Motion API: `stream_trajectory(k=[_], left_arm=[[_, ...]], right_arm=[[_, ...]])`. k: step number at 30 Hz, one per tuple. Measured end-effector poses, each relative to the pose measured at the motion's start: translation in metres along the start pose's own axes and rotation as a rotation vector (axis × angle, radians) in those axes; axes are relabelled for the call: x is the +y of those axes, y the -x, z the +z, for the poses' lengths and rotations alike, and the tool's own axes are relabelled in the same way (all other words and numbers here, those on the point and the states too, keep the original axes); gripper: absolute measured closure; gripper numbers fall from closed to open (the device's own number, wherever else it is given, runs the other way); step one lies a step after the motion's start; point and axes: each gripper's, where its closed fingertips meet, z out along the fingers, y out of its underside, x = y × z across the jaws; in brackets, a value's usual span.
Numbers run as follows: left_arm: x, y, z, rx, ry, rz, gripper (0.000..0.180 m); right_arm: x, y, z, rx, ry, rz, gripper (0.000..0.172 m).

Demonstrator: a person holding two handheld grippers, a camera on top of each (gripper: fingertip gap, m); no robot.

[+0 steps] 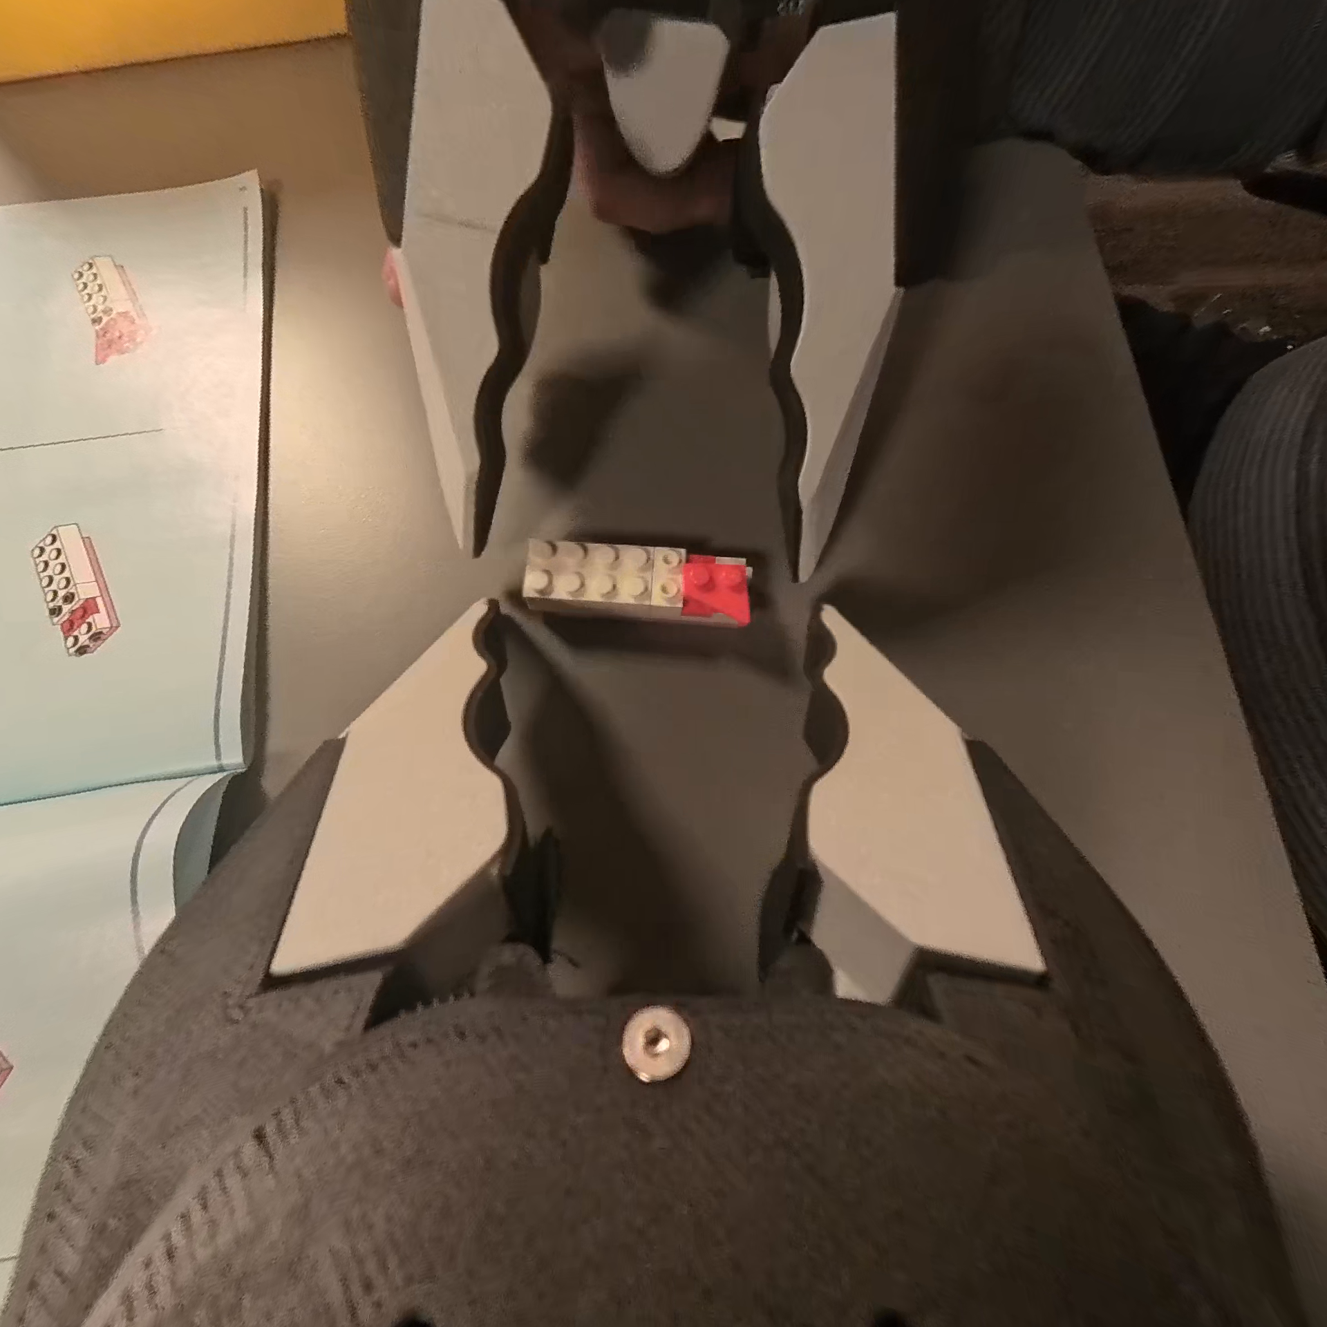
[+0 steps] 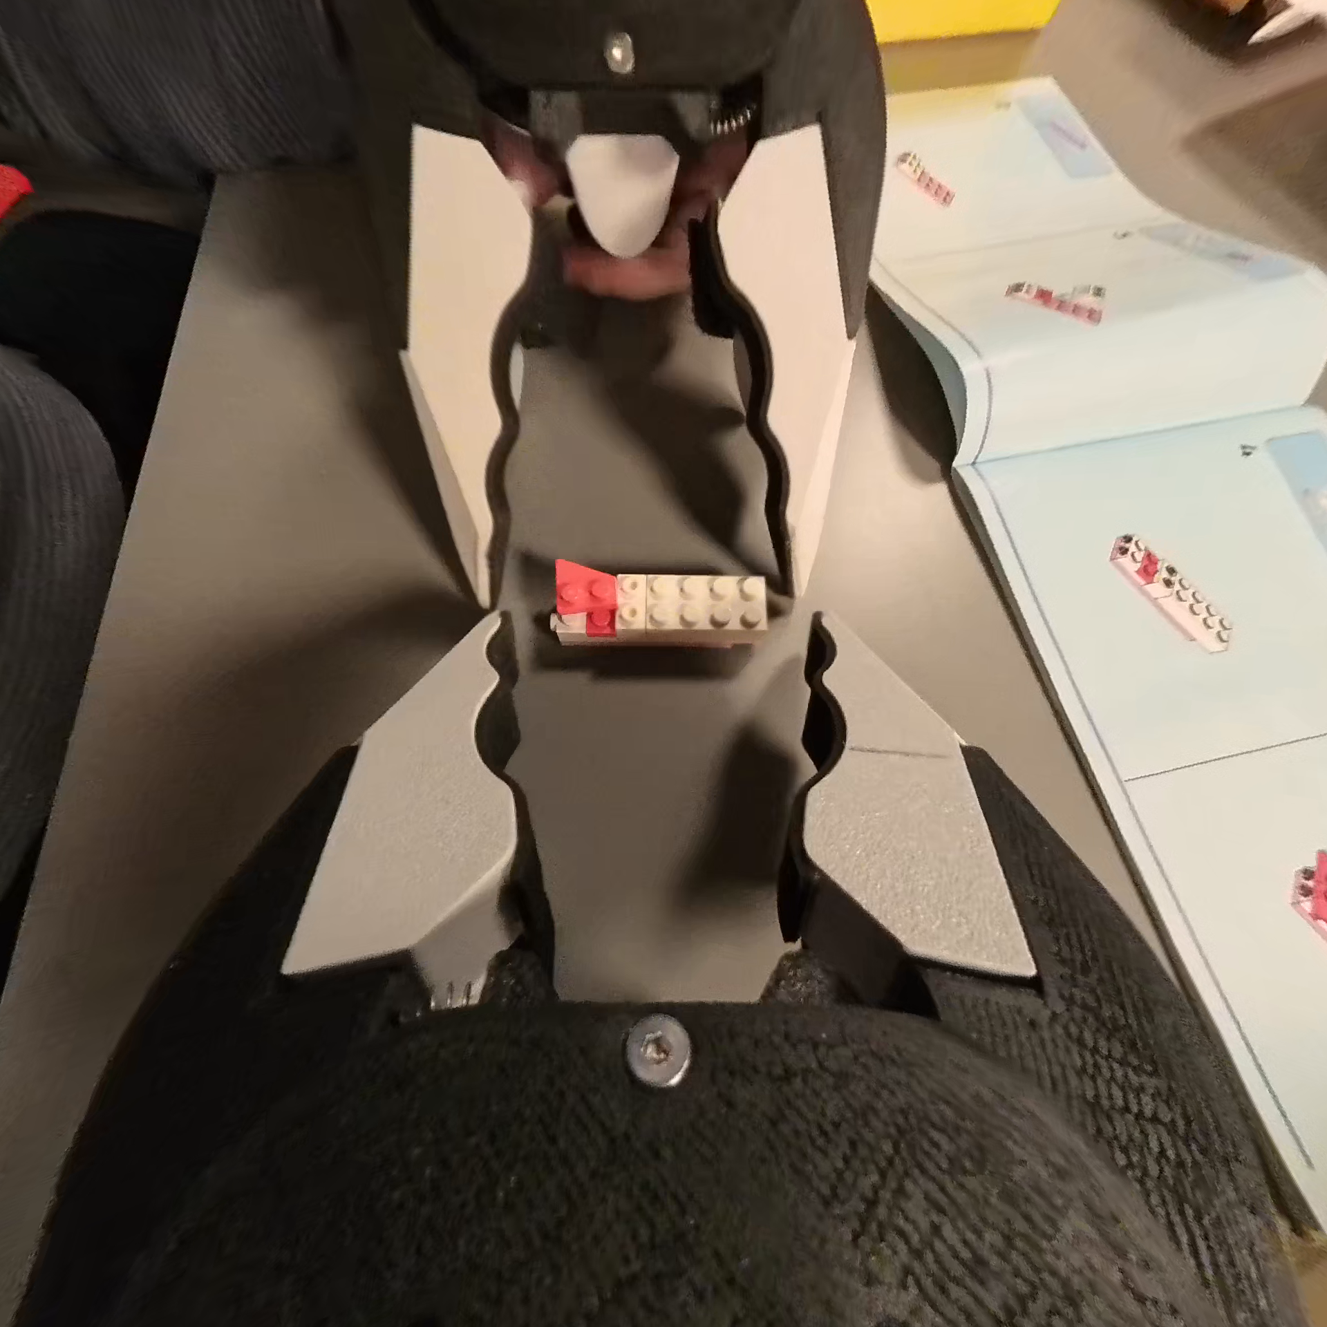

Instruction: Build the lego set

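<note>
A small brick assembly, a white studded block with red pieces at one end, lies on the table between two grippers that face each other. My left gripper is open, with its fingertips just short of the assembly and a gap on each side. The right gripper comes in from the top of this view, also open. In the right wrist view the assembly lies just beyond my open right gripper, its red end to the left. Neither gripper's pads press on it.
An open pale blue instruction booklet with brick drawings lies beside the grippers and also shows in the right wrist view. A yellow thing sits at the far edge. A person's dark striped clothing lies past the table's edge. My left and right fingertips are right by each other.
</note>
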Motion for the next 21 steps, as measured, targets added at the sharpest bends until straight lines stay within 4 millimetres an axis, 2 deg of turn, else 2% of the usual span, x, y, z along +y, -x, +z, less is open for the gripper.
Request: stream_trajectory(k=[6,15,21], left_arm=[[0.001,-0.0018,-0.0001,0.005,0.004,0.002,0.091],[0.0015,-0.0023,0.0001,0.004,0.004,0.001,0.09],[0.0027,0.0008,0.0003,-0.017,0.009,-0.02,0.081]], right_arm=[[0.0021,0.0036,0.0057,-0.014,0.034,-0.034,0.088],[0.0005,0.005,0.0079,-0.023,0.035,-0.032,0.098],[-0.0003,0.0046,0.0073,-0.011,0.03,-0.038,0.11]])
